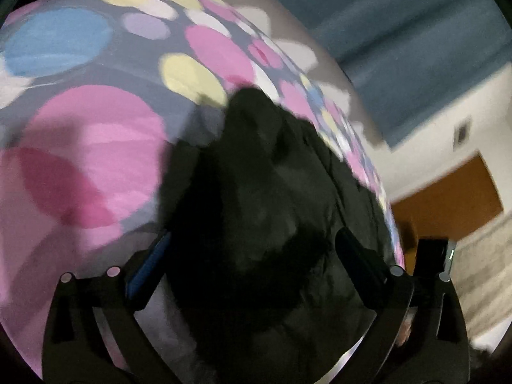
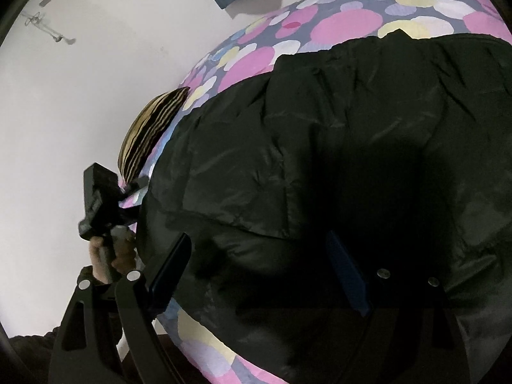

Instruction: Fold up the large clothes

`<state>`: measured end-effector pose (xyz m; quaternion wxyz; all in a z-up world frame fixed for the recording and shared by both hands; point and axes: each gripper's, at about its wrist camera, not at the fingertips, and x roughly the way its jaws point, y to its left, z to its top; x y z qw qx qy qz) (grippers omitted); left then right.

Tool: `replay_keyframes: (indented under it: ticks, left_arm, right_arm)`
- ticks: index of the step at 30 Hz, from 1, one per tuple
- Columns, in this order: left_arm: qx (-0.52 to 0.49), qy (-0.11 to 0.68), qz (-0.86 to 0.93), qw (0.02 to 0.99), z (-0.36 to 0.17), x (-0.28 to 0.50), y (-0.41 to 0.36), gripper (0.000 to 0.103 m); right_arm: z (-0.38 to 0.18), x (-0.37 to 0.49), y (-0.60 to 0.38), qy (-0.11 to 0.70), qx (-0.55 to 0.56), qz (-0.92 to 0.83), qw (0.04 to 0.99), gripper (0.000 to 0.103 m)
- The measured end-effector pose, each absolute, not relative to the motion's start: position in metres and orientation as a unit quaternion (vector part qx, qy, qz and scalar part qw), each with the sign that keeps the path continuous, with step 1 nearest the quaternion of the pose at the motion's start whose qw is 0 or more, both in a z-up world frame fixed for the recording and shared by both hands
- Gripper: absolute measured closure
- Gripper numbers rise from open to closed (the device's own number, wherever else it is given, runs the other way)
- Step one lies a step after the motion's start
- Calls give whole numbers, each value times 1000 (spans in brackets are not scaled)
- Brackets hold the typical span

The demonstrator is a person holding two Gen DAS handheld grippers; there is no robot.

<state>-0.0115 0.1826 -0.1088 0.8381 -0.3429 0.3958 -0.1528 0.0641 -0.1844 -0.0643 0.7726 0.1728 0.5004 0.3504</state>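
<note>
Jacket (image 2: 352, 128), black and puffy, lies spread on the dotted bedspread (image 1: 96, 144). Left gripper (image 1: 252, 256) and right gripper (image 2: 259, 268) hover released above its near edge; next, pinch and fold.

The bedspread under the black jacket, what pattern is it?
Bedspread: pink, yellow, blue dots on grey; clearest from the left wrist.

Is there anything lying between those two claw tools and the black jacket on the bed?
Nothing visible. The black jacket lies spread on the spotted bedspread, directly under the open left gripper and open right gripper. The striped pillow sits off at the jacket's edge.
</note>
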Motion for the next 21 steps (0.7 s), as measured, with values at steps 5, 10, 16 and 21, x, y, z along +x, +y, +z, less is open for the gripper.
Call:
replay_keyframes:
  ticks: [5,10,16,21]
  left_arm:
    - [-371,401,-169,820,-124,-12,193,4]
    - [-376,386,-220,814,-125,-2,182,4]
    - [-354,412,-236,805,-124,10,166,45]
    - [-331,411,-249,812,-91,13,159,76]
  right_arm:
    - [-67,63,-185,499,171,352,773,18]
    - [-67,63,-185,499,173,353,772,18]
    - [-70,58,-187,498,176,355,772,18]
    - [-76,57,-186,498,173,357,771,18]
